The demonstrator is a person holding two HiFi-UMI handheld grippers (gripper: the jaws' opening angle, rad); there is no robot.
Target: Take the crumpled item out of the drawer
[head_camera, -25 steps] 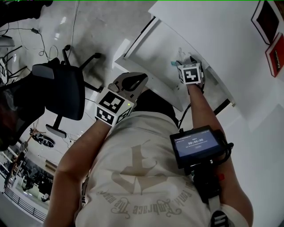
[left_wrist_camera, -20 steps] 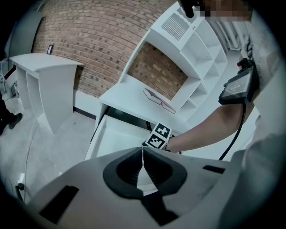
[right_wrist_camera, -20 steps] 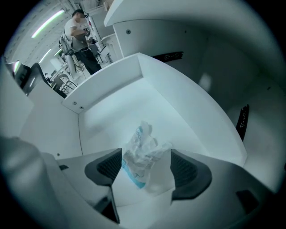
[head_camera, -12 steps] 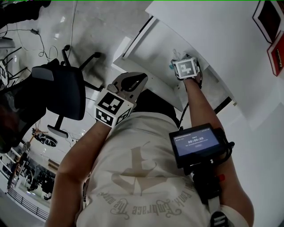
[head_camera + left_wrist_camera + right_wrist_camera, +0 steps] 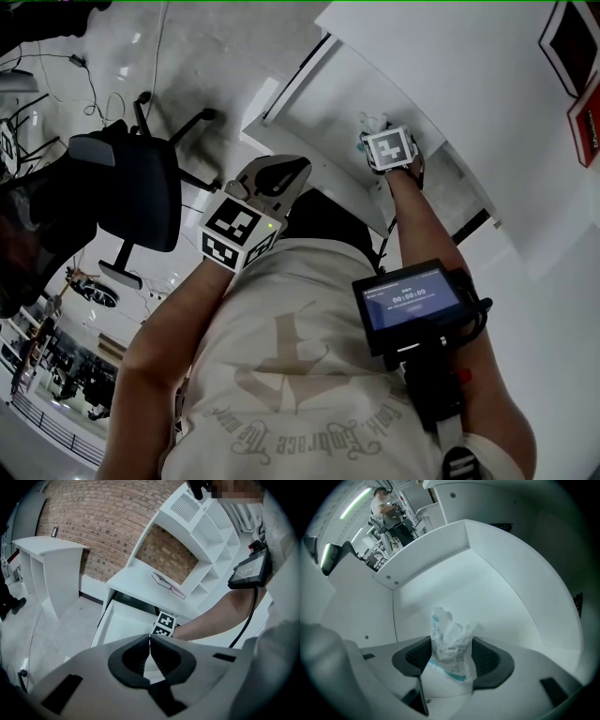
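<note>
The right tool (image 5: 377, 139) has shifted slightly left inside the drawer (image 5: 319, 108). Its jaws are closing, with the crumpled item (image 5: 451, 641) standing between them.

Brick wall (image 5: 93, 522) sits behind a white shelving unit (image 5: 206, 536) and a white stand (image 5: 47, 564). The floor (image 5: 216, 56) is pale and glossy. A black office chair (image 5: 131, 187) stands near the white bench (image 5: 469, 66), under a strip light (image 5: 356, 501).
</note>
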